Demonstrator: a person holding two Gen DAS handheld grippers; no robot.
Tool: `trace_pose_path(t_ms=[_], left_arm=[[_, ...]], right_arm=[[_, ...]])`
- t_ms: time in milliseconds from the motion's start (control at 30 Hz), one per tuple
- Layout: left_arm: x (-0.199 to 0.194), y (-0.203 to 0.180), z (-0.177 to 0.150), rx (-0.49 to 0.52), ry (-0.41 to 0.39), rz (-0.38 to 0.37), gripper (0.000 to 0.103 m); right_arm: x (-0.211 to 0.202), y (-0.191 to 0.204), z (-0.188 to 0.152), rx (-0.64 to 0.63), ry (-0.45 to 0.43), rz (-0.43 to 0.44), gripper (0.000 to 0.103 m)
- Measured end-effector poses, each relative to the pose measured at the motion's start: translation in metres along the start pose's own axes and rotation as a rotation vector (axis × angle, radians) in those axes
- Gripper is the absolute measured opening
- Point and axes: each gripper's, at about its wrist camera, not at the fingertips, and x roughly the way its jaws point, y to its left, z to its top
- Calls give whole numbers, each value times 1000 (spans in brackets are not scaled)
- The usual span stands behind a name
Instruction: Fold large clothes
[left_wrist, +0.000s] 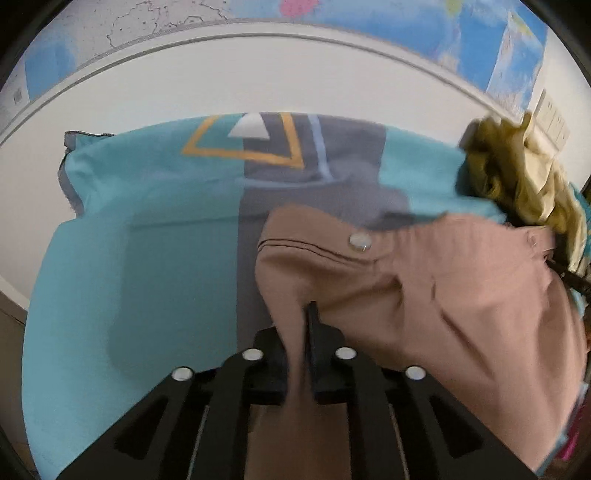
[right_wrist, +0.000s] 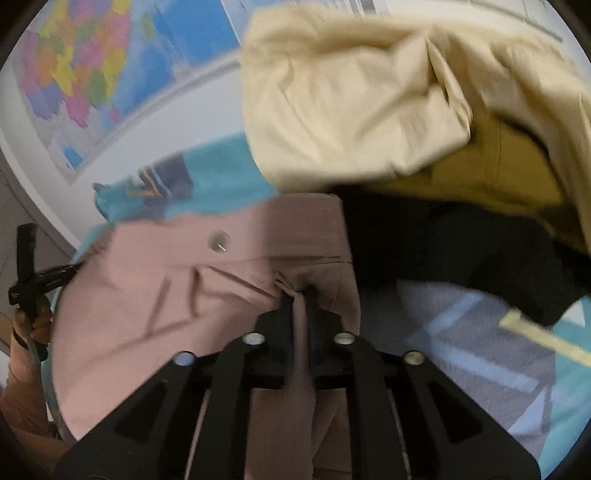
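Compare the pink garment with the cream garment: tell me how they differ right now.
The pink garment is dusty pink with a round button; the cream garment is pale yellow-cream with no button showing. The pink garment is pinched by the left gripper and the right gripper; the cream garment lies bunched on the pile, in neither gripper. Both lie over the teal and grey bedcover.

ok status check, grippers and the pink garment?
Left gripper and right gripper both pinched on pink garment, button up. Lies on teal bedspread. Cream and mustard clothes piled close behind.
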Motion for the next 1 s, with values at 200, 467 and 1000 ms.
trace_pose_path(t_ms=[200, 467, 1000], left_arm=[[-49, 19, -10, -63, -97, 0, 39], [-82, 1, -57, 24, -101, 11, 54], [-87, -22, -67, 27, -121, 146, 62]], right_arm=[[-53, 14, -8, -38, -107, -59, 44], [-89, 79, -43, -262, -87, 81, 54], [-71, 73, -54, -180, -49, 83, 55]])
